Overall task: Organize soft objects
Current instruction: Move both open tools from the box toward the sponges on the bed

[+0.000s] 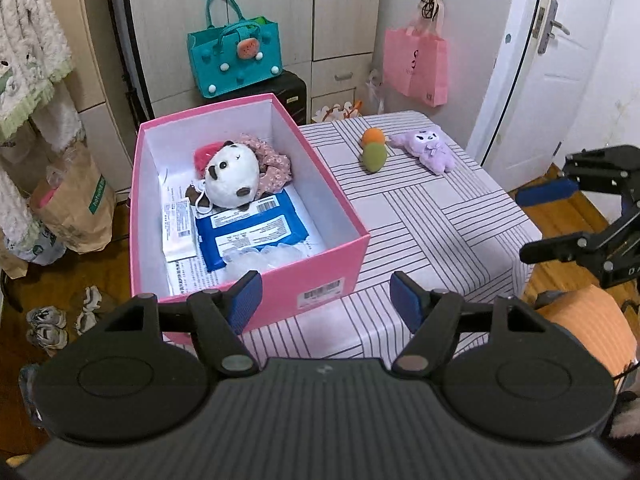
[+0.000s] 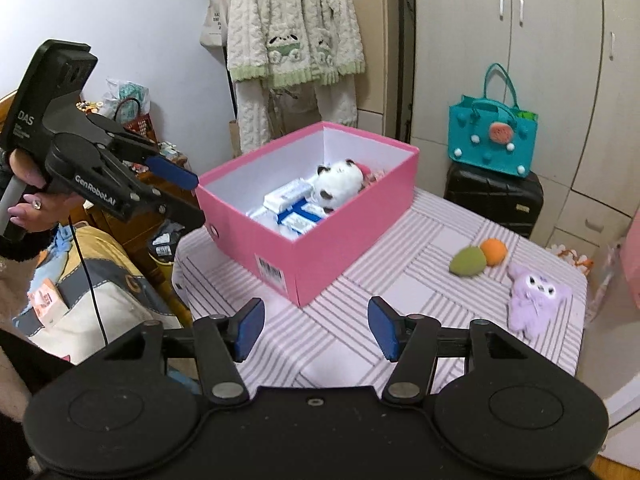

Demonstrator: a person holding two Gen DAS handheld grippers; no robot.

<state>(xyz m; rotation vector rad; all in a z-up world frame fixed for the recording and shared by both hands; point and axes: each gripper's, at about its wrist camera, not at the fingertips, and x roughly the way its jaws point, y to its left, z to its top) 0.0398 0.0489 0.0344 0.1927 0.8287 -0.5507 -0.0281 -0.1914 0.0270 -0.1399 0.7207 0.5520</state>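
Observation:
A pink box (image 1: 280, 280) (image 2: 332, 256) stands on the striped table (image 1: 432, 216) (image 2: 320, 332). In it lie a white panda plush (image 1: 232, 174) (image 2: 340, 184), a floral cloth (image 1: 272, 162) and blue wipe packs (image 1: 248, 232) (image 2: 296, 216). On the table's far side lie a green and orange soft toy (image 1: 374, 148) (image 2: 476, 258) and a purple plush (image 1: 428, 148) (image 2: 534, 296). My left gripper (image 1: 326, 300) (image 2: 188, 196) is open and empty, near the box's front wall. My right gripper (image 2: 316, 326) (image 1: 536, 220) is open and empty above the table's near edge.
A teal felt bag (image 1: 236, 56) (image 2: 492, 140) sits on a black suitcase (image 2: 496, 200) behind the table. A pink bag (image 1: 416, 64) hangs on the wardrobe. Fluffy clothes (image 2: 296, 28) hang at the left. Paper bags (image 1: 76, 208) and shoes (image 1: 48, 324) are on the floor.

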